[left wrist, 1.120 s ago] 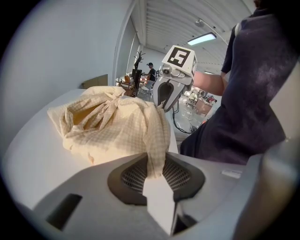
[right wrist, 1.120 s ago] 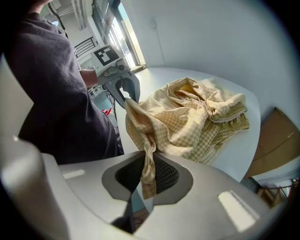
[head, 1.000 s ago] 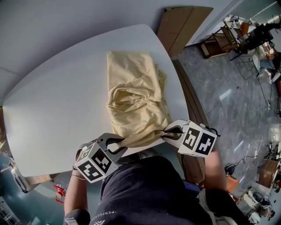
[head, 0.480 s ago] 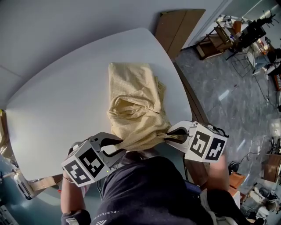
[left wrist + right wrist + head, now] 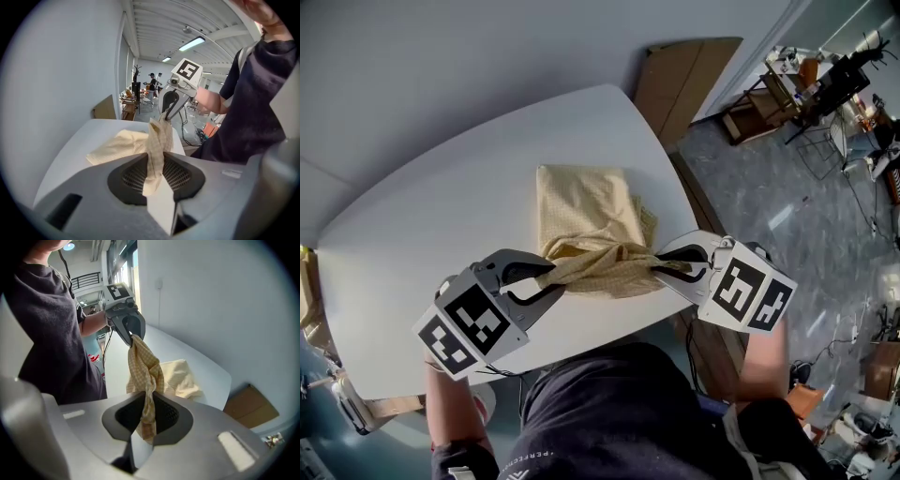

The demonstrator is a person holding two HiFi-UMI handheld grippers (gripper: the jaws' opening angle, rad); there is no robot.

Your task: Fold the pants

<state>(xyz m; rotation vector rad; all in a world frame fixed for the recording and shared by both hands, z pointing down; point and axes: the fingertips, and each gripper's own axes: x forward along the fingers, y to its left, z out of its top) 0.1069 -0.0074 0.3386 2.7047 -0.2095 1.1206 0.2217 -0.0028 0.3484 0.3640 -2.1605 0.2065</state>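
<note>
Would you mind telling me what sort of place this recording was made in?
Probably a lab or workshop: cluttered equipment benches stand beyond the table, and strip lights run along the ceiling.

Room held: white rounded table (image 5: 422, 246), centre; pale wall (image 5: 441, 75), upper left; brown board (image 5: 684, 67), top centre; glossy grey floor (image 5: 769, 217), right.

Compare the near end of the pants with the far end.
The pants' near end is bunched into a twisted band strung between the left tool and the right tool; the far end lies flat. The near end is held up off the table; the far end rests on it. Both tools are shut on the near end; nothing touches the far end. Both ends are the same pale yellow checked cloth.
</note>
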